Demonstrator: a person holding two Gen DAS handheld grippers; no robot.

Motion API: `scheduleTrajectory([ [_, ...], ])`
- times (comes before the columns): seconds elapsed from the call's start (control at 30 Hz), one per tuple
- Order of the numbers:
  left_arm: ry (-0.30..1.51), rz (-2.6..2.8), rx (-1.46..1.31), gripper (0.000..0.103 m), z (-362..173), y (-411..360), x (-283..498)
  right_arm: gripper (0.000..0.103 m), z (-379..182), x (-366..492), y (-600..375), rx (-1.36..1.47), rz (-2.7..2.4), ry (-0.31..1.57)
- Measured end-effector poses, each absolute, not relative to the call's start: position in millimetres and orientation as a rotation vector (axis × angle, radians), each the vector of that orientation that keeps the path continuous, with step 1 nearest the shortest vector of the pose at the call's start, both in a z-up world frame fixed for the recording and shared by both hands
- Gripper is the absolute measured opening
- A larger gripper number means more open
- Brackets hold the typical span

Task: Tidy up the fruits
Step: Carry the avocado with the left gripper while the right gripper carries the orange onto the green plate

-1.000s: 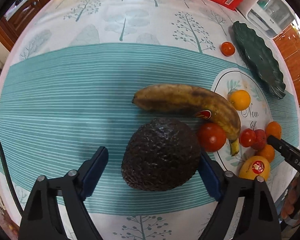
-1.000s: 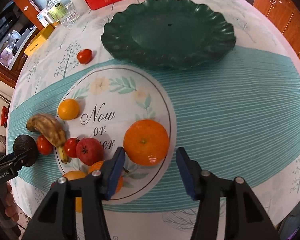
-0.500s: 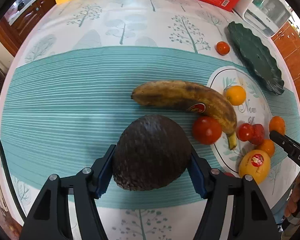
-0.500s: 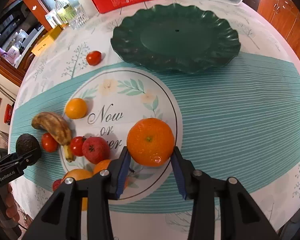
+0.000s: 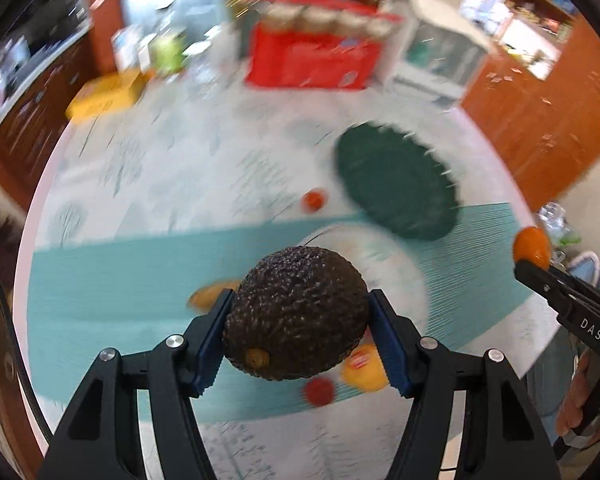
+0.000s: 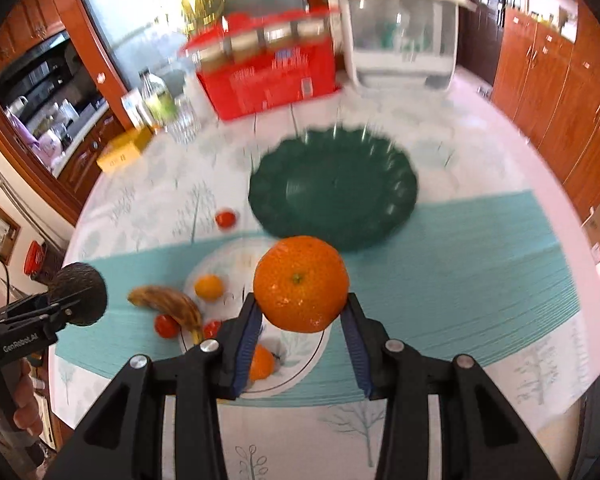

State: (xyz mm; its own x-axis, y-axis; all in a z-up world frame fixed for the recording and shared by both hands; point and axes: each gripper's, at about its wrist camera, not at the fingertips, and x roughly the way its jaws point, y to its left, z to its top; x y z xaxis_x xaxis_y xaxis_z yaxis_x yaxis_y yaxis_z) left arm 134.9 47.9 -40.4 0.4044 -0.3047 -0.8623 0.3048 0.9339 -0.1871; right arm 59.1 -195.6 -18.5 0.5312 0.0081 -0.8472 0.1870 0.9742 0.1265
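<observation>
Below on the tabletop [image 6: 480, 248] the green plate [image 6: 332, 188] is sitting empty, while both tongs, having just closed and lifted, are pinching fruit in the air: left tongs [image 5: 298, 334] gripping the avocado [image 5: 296, 312], right tongs [image 6: 300, 336] the orange [image 6: 300, 284], probably heading platewards.

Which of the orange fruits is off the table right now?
The big orange, clamped in the right hand-held gripper above the tablecloth. The smaller ones, one by the banana and one under the gripper, lie on the white plate.

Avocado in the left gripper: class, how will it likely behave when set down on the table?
The avocado is rounded, so it may roll. Its pebbly skin probably resists slipping in the left gripper. It looks dense, likely heavy for its size.
</observation>
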Motion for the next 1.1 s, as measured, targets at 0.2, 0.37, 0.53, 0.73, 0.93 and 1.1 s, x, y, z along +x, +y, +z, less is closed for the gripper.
scheduleTrajectory([
  [0.2,0.998,-0.507,0.029,0.064,2,-15,149,0.041,28,74,-213,0.189,-0.132,0.932],
  [0.37,0.975,-0.518,0.031,0.064,8,-61,179,0.041,29,104,-230,0.137,-0.144,0.929],
  [0.53,1.009,-0.449,0.024,0.064,-24,-98,231,0.041,-9,148,-255,0.101,-0.135,1.004],
  [0.73,1.111,-0.343,0.016,0.064,-94,-127,282,0.041,-73,184,-275,0.095,-0.089,1.118],
  [0.93,1.189,-0.282,-0.022,0.064,-146,-145,306,0.041,-133,208,-284,0.063,-0.027,1.224],
  [1.1,1.22,-0.251,-0.02,0.064,-168,-159,313,0.041,-157,218,-287,0.054,0.022,1.259],
])
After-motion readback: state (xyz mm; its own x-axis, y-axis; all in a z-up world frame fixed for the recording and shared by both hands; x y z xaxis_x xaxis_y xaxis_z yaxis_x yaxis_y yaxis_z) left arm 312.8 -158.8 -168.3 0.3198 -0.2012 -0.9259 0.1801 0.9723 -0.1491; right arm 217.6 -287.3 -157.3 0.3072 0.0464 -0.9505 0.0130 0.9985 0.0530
